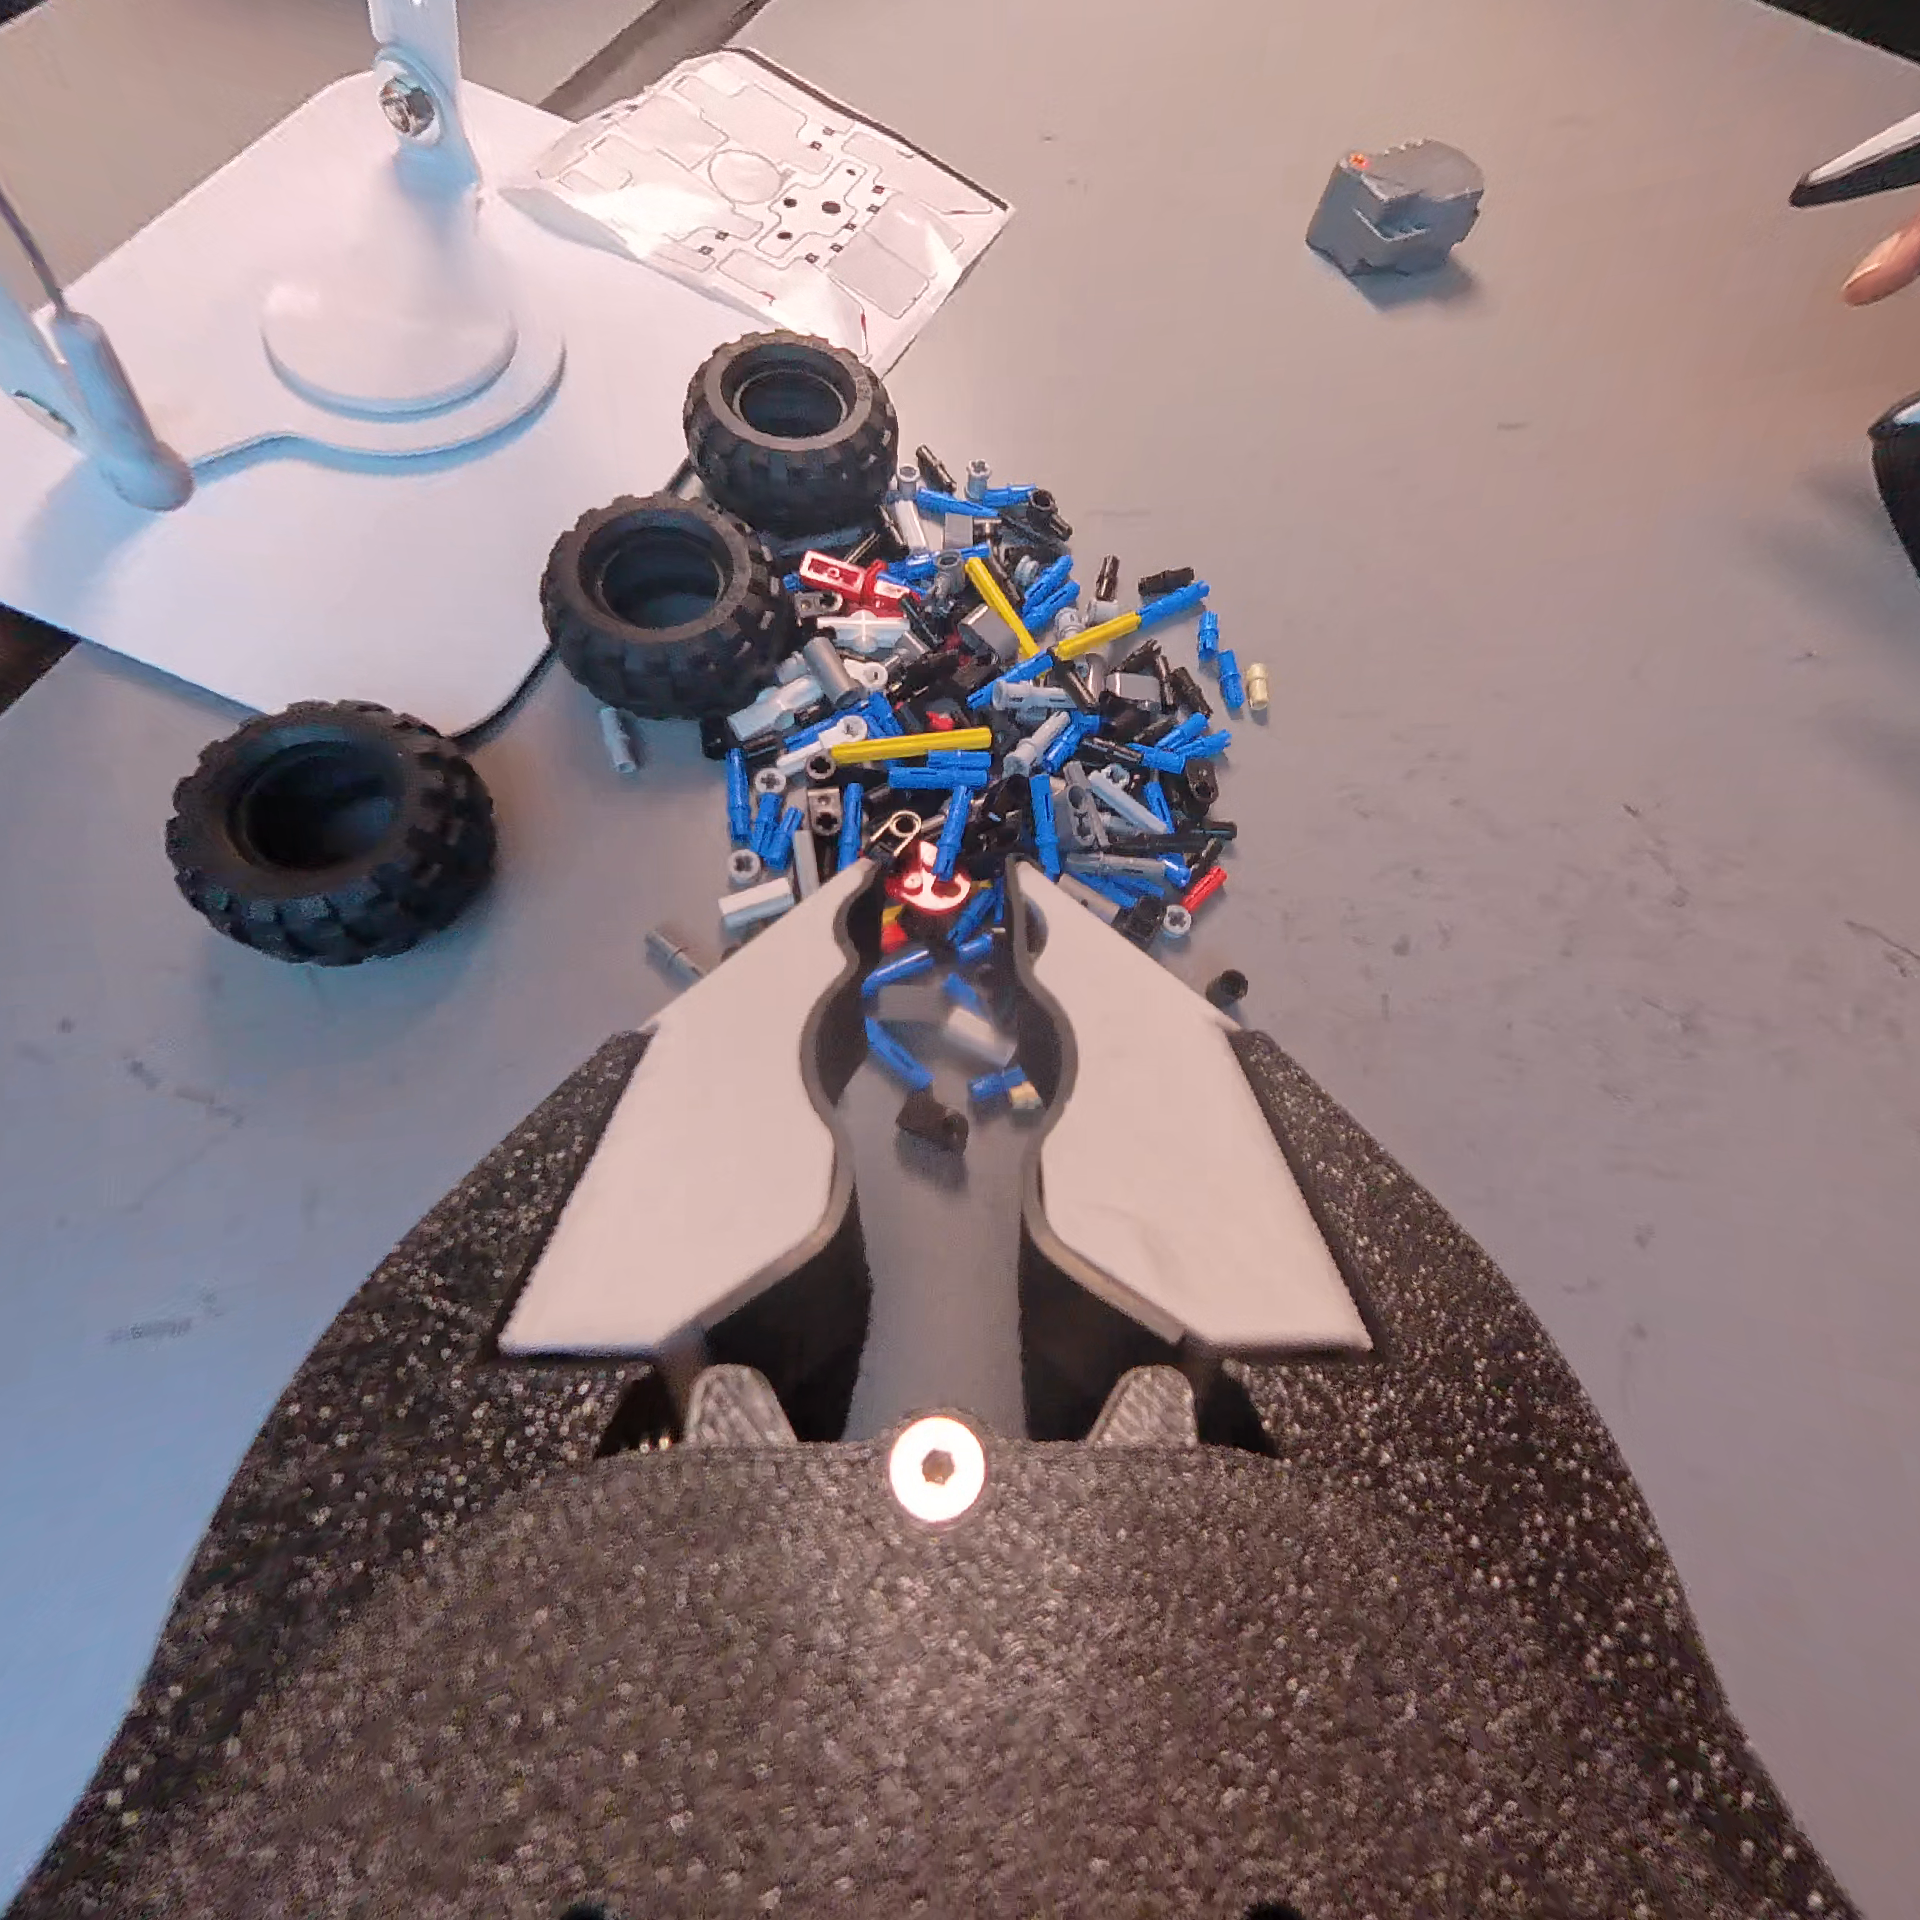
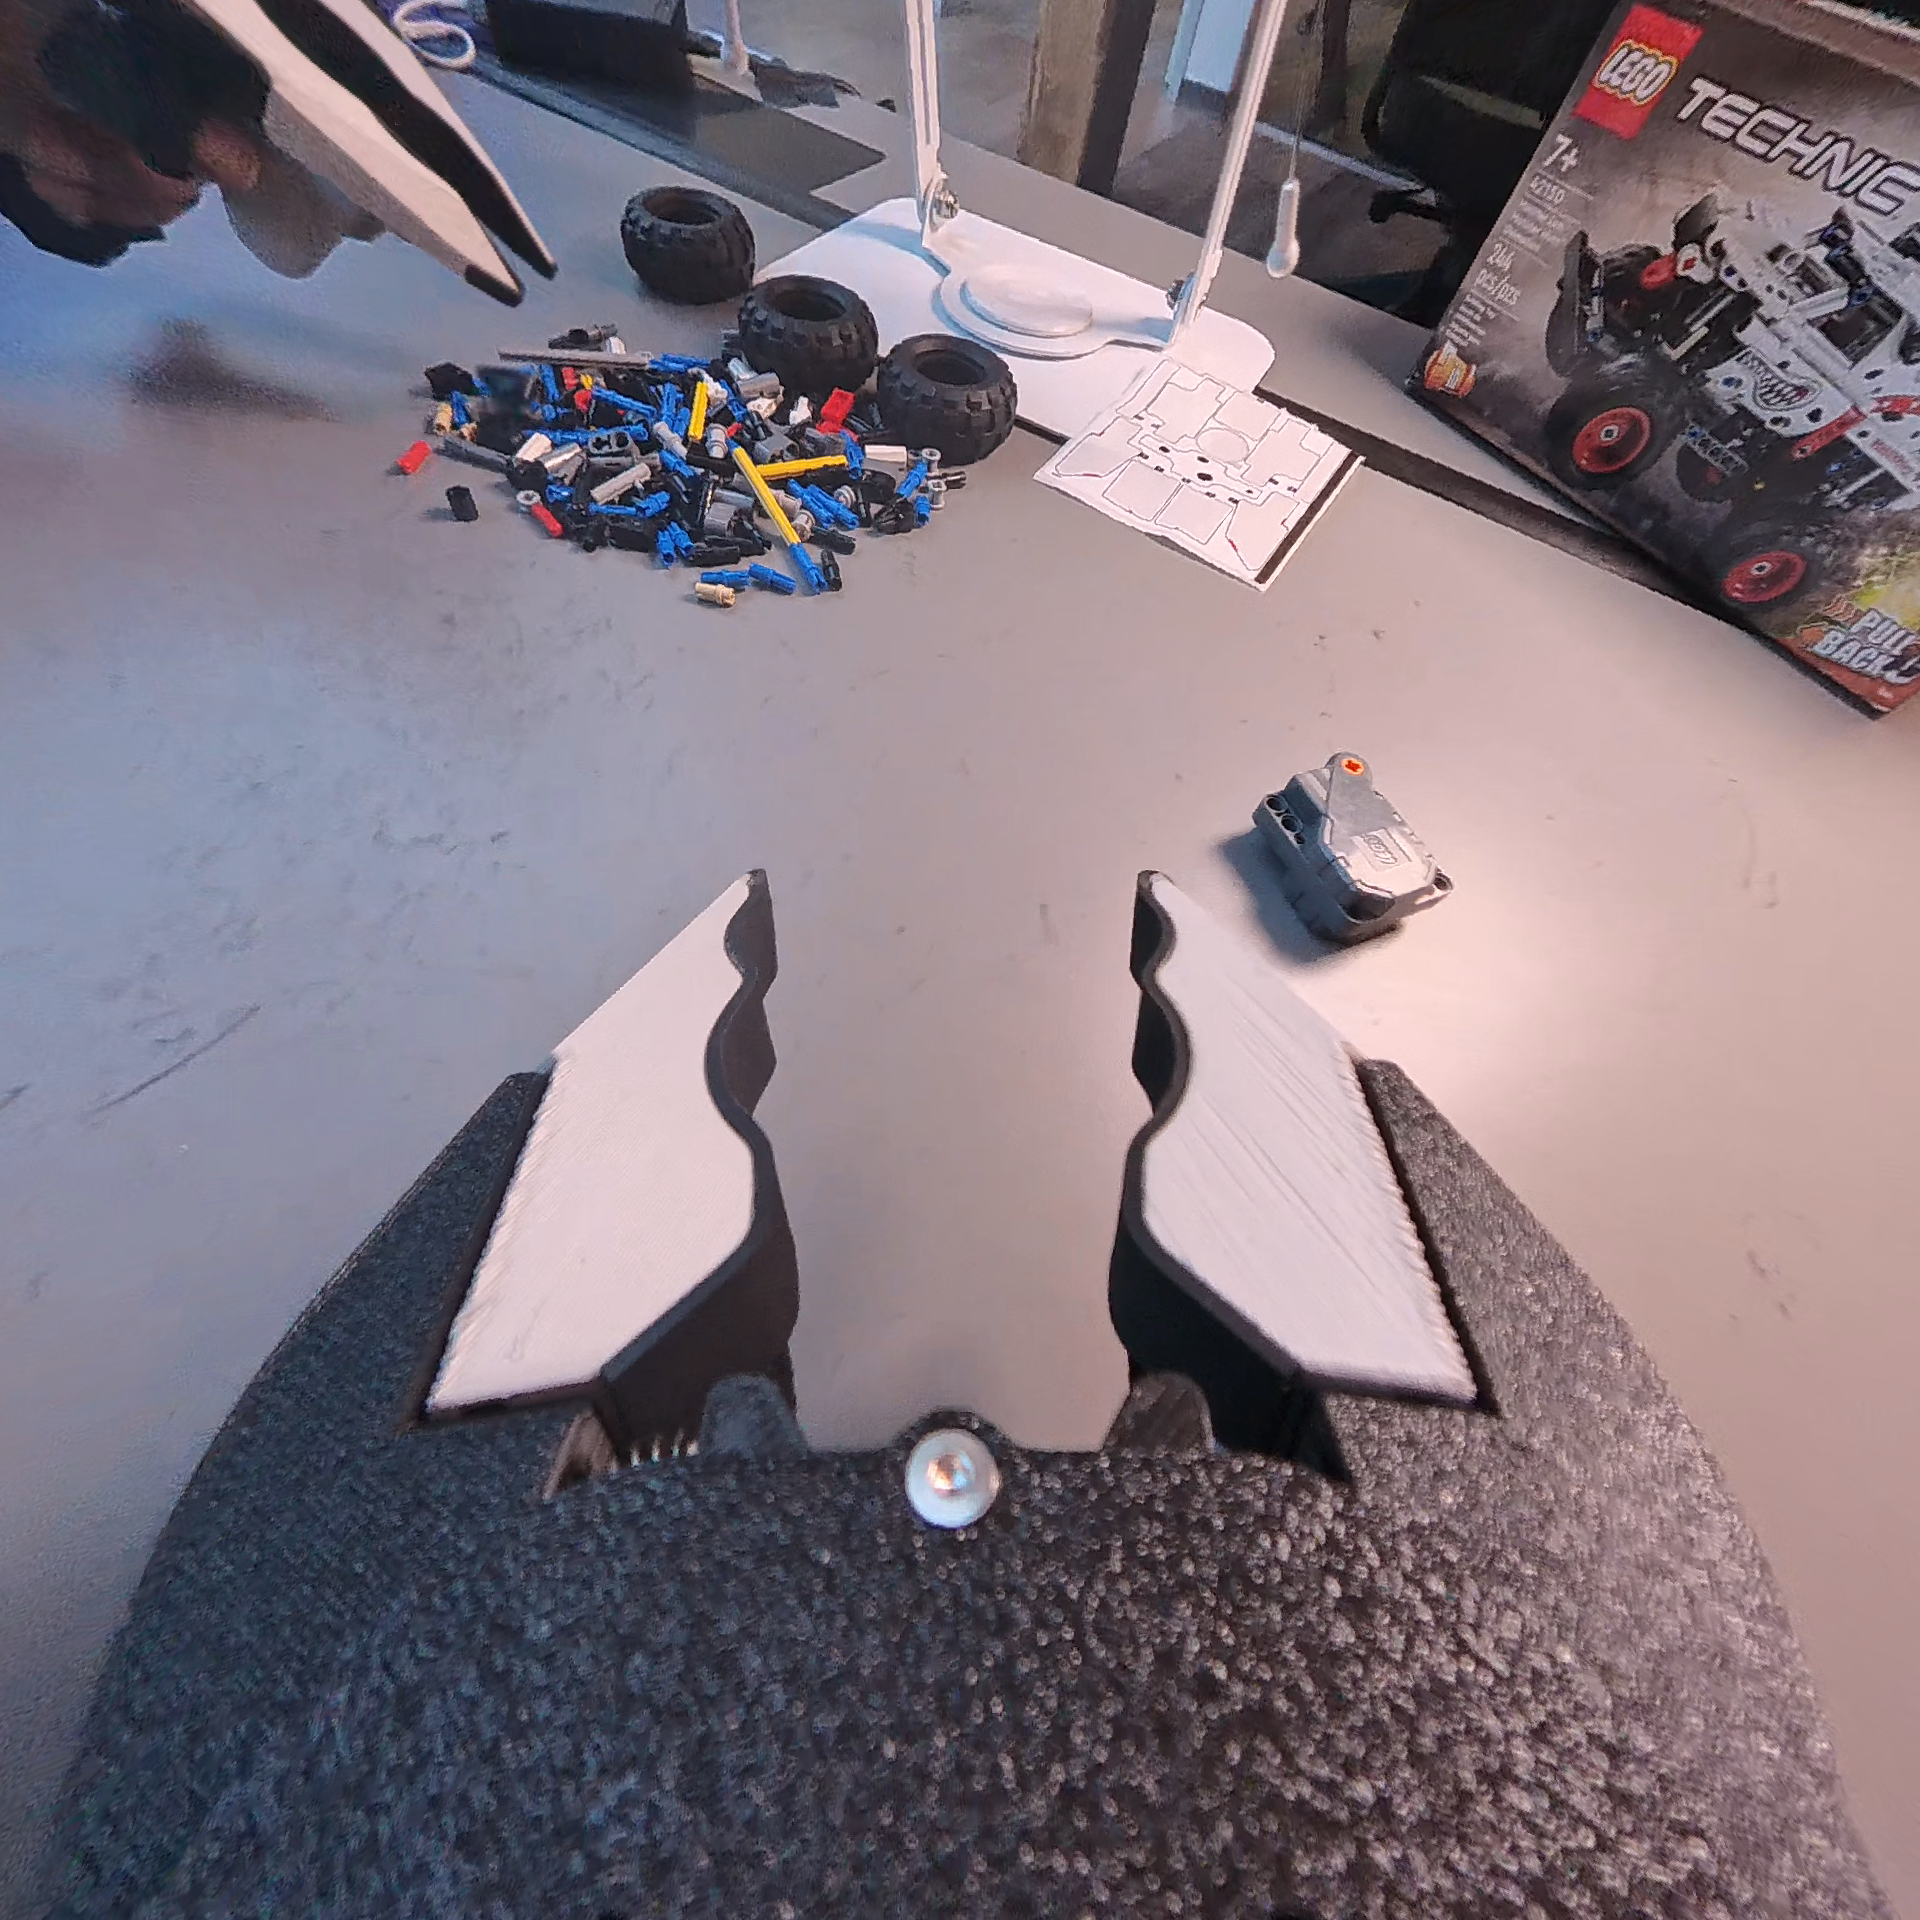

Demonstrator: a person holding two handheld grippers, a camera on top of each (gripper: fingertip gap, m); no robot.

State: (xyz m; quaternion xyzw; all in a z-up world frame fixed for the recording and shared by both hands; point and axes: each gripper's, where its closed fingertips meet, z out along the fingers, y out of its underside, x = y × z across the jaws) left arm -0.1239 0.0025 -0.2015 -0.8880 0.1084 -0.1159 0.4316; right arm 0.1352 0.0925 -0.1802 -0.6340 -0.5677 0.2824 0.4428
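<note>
Tongs, left (image 1: 940, 883): I am holding these narrowly parted, gripping nothing, and hanging them over the near edge of the pile of small pieces (image 1: 987, 707). A red round piece (image 1: 925, 894) is showing in the gap between the tips. The right wrist view is showing them raised clear of the bench (image 1: 1507, 831).

Tongs, right (image 2: 951, 894): I am holding these spread wide and empty over bare bench, well apart from the pile. A grey block (image 2: 1351, 862) is lying just to their right, not touching.

Pile: blue, black, grey, red and yellow pins and rods are lying loose, left of centre on the bench.

Tyres, black, three: far tyre (image 1: 790, 416) and middle tyre (image 1: 665, 603) are lying against the pile's left side. The near tyre (image 1: 332, 831) is lying apart, farther left.

Sheet of white cut-outs (image 1: 790, 197): lying flat beyond the tyres.

Stand, white (image 1: 260, 416): its flat base is sitting far left, beside the tyres.

Box (image 2: 1714, 364): printed with a truck picture, standing at the far right.

Surface: grey, matte, scuffed. The room beyond is dim and indistinct.
</note>
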